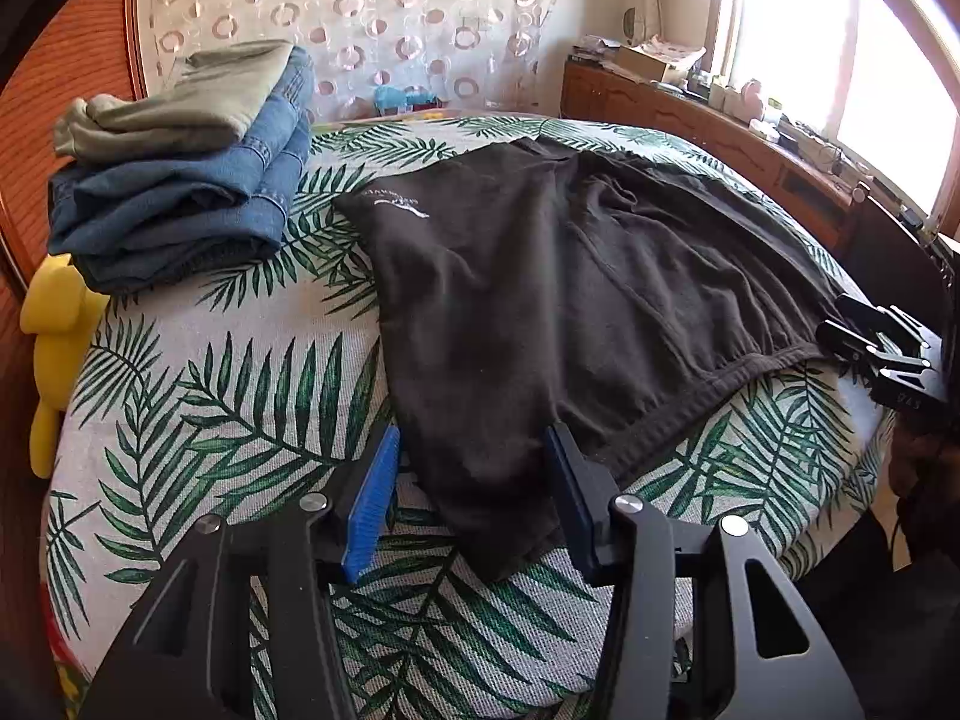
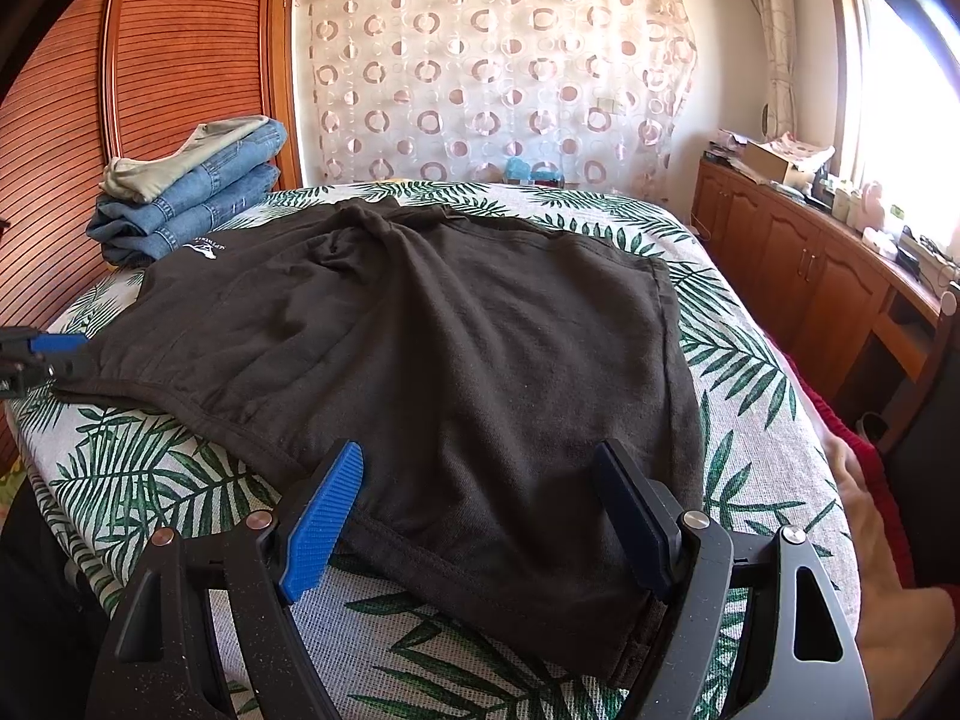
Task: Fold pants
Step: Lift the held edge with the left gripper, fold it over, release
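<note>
Grippers, left (image 1: 474, 498) and right (image 2: 486, 516), straddle black pants (image 2: 420, 360), jaws apart.

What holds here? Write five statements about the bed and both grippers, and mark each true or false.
1. The black pants lie spread on the leaf-print bedspread. True.
2. The folded jeans sit on top of the black pants. False: the jeans are stacked beside them, on the bedspread.
3. An olive garment lies folded on top of the jeans. True.
4. The right gripper is shut with nothing between its fingers. False: it is wide open, with an edge of the pants lying between its fingers.
5. The left gripper straddles a corner of the black pants, and its pads do not press on the cloth. True.
</note>
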Tool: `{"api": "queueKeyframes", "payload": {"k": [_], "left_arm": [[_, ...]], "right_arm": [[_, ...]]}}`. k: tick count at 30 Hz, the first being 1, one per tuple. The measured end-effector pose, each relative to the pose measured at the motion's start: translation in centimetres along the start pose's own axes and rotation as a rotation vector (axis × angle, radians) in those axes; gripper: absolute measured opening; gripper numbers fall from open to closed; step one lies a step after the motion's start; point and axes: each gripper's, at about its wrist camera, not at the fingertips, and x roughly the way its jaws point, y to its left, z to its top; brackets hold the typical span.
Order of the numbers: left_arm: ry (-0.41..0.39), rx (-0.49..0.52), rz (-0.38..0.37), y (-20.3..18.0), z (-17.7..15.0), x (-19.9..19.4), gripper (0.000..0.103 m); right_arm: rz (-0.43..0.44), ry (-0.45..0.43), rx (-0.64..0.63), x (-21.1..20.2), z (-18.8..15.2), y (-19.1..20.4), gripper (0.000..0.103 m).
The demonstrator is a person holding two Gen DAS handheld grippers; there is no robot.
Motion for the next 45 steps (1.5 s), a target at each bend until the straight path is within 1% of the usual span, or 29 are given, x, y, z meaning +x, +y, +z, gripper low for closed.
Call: {"api": "queueKeyframes", "payload": {"k": [1,2,3,7,11,17,23,29,33,40,41,42,43,44,45], "left_arm": [[-0.004,0.003,-0.001,-0.1,-0.1,-0.1,0.03],[-0.005,0.004,-0.01,-0.1,-0.1,0.0,0.013],[-0.003,0.001,-0.036,-0.2,0.0,0.0,0.007],[-0.039,0.025,-0.058,-1.1,1.2,-0.8,0.006],[-0.087,0.059,-0.112,-2.7,3.5,-2.0,0.006],[-0.14,0.153,-0.186,-6.5,7.7,-2.4,0.006],[-0.167,0.202,-0.27,-10.2,11.0,-1.9,0.006],[-0.176,0.248,-0.335,-13.9,13.6,-1.5,0.006],[-0.175,0.27,-0.362,-15.9,14.5,-1.0,0.006],[-0.143,0.267,-0.357,-17.4,14.5,0.3,0.007],[-0.134,0.261,-0.349,-17.3,14.5,0.5,0.015],[-0.131,0.261,-0.342,-17.3,14.4,0.6,0.03],[-0.13,0.261,-0.336,-17.3,14.5,0.8,0.039],[-0.132,0.258,-0.336,-17.1,14.4,0.7,0.055],[-0.136,0.249,-0.342,-16.8,14.4,0.7,0.068]], "right_arm": [[-0.001,0.002,0.0,0.0,0.0,0.0,0.081],[-0.001,0.005,0.0,0.0,0.1,0.0,0.081],[0.001,0.009,-0.001,0.0,0.2,0.0,0.081],[0.012,0.019,0.002,0.0,0.4,-0.2,0.081],[0.025,0.024,0.017,-0.2,0.4,-0.5,0.081],[0.03,0.026,0.017,-0.5,0.5,-0.8,0.081],[0.019,-0.002,0.046,-1.8,0.7,-2.0,0.081],[-0.001,-0.012,0.065,-2.9,0.1,-3.5,0.081],[-0.005,-0.02,0.092,-3.4,-0.4,-4.1,0.081],[-0.009,-0.029,0.11,-4.0,-1.1,-5.1,0.081],[-0.011,-0.03,0.112,-4.1,-1.2,-5.3,0.081],[-0.014,-0.031,0.114,-4.2,-1.2,-5.5,0.081],[-0.019,-0.031,0.116,-4.1,-1.3,-5.7,0.081],[-0.023,-0.029,0.118,-4.1,-1.1,-6.0,0.081],[-0.027,-0.029,0.122,-4.0,-1.0,-6.0,0.081]]}}
